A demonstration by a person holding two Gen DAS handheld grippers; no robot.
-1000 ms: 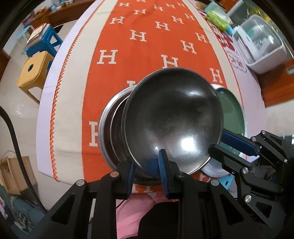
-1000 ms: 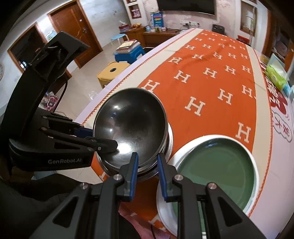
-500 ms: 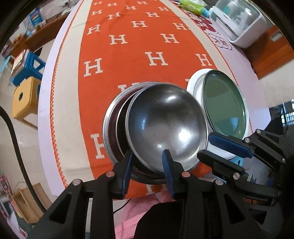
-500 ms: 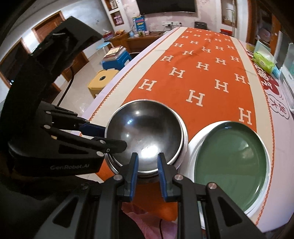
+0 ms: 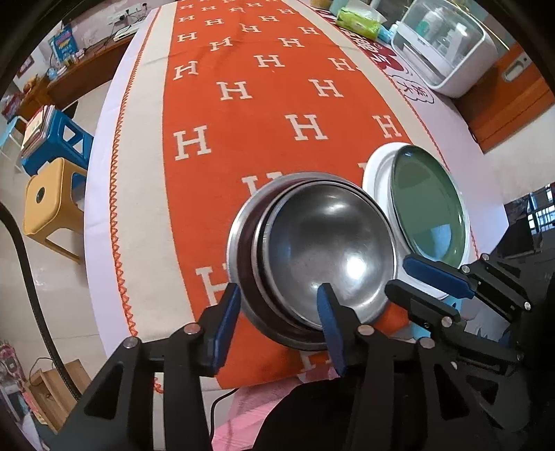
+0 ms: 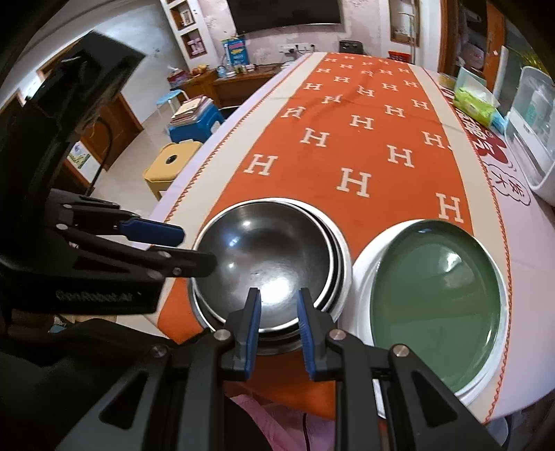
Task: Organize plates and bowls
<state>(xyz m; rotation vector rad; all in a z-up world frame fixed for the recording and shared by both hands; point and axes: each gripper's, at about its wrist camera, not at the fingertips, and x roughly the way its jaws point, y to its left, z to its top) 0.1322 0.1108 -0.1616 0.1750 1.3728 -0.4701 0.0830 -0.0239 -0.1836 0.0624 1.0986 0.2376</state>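
Observation:
A stack of steel bowls point(image 5: 326, 249) sits near the table's front edge, the top bowl nested in the ones below; it shows in the right wrist view point(image 6: 263, 256) too. To its right a green plate point(image 5: 430, 208) lies on a white plate point(image 5: 376, 177), also in the right wrist view point(image 6: 437, 298). My left gripper point(image 5: 277, 301) is open, its fingers standing either side of the stack's near rim and apart from it. My right gripper point(image 6: 277, 305) is open by a narrow gap, empty, just above the stack's near rim.
The table carries an orange cloth point(image 5: 263, 104) with white H marks. A white container point(image 5: 447, 48) and a green packet point(image 5: 357, 20) stand at the far right. A yellow stool point(image 5: 45, 201) and a blue stool point(image 5: 55, 138) stand on the floor left of the table.
My left gripper has opened and let go of the top steel bowl, which now rests nested in the stack. Both grippers have drawn back a little from the bowls.

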